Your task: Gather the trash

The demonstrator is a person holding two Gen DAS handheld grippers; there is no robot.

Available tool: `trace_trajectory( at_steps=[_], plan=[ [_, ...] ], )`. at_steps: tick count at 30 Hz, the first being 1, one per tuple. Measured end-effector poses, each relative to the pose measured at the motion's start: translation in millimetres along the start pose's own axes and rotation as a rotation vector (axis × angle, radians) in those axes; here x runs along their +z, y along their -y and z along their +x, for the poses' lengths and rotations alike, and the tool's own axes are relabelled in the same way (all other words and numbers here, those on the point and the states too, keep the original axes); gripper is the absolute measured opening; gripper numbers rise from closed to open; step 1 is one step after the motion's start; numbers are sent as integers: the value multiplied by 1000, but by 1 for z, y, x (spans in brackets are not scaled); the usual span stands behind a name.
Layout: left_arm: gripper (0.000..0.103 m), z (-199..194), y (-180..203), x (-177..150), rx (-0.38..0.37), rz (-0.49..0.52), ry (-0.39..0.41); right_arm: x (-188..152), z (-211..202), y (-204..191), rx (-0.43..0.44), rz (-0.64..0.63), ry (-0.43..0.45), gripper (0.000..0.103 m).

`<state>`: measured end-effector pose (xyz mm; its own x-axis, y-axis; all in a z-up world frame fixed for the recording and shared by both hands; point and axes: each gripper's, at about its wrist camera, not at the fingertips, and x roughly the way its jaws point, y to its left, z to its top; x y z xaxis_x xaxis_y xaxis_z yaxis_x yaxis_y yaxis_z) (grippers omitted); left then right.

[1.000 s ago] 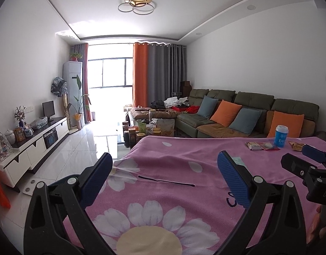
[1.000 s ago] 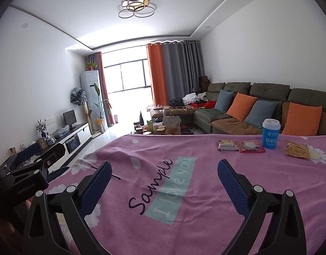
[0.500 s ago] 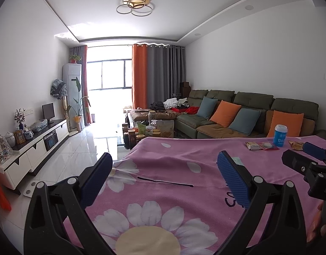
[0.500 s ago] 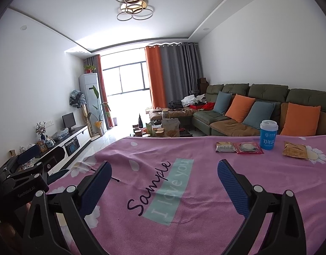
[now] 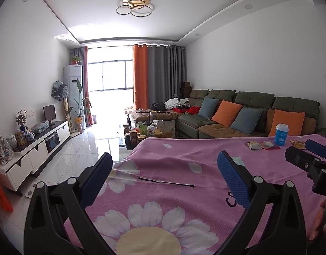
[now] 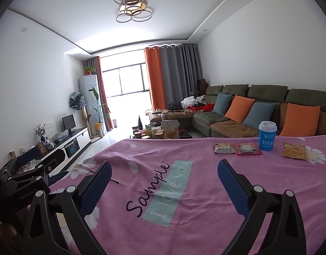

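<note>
On the pink flowered tablecloth, at the far right, lie a grey-brown snack packet, a red snack packet and an orange wrapper. A blue paper cup with a white lid stands upright between them. The same items show in the left wrist view: the cup, the packets. My right gripper is open and empty above the cloth, well short of the packets. My left gripper is open and empty over the table's left part. A thin black stick lies on the cloth just beyond it.
A green sofa with orange and blue cushions stands behind the table. A cluttered coffee table stands beyond the table's far edge. A white TV cabinet runs along the left wall. The tablecloth hangs over the table's left edge.
Both grippers have tilted slightly, so the room sits a little lower and to the left in view. Both stay open. Nothing on the table has moved.
</note>
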<state>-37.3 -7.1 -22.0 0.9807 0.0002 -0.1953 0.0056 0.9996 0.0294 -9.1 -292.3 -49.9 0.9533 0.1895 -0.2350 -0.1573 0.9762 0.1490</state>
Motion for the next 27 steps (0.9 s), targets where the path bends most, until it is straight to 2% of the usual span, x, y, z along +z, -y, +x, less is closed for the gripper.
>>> trace_trajectory(
  at_steps=[27],
  plan=[
    [97, 1, 0, -1, 4, 4, 0, 3, -2, 2, -6, 6, 1, 96]
  ],
)
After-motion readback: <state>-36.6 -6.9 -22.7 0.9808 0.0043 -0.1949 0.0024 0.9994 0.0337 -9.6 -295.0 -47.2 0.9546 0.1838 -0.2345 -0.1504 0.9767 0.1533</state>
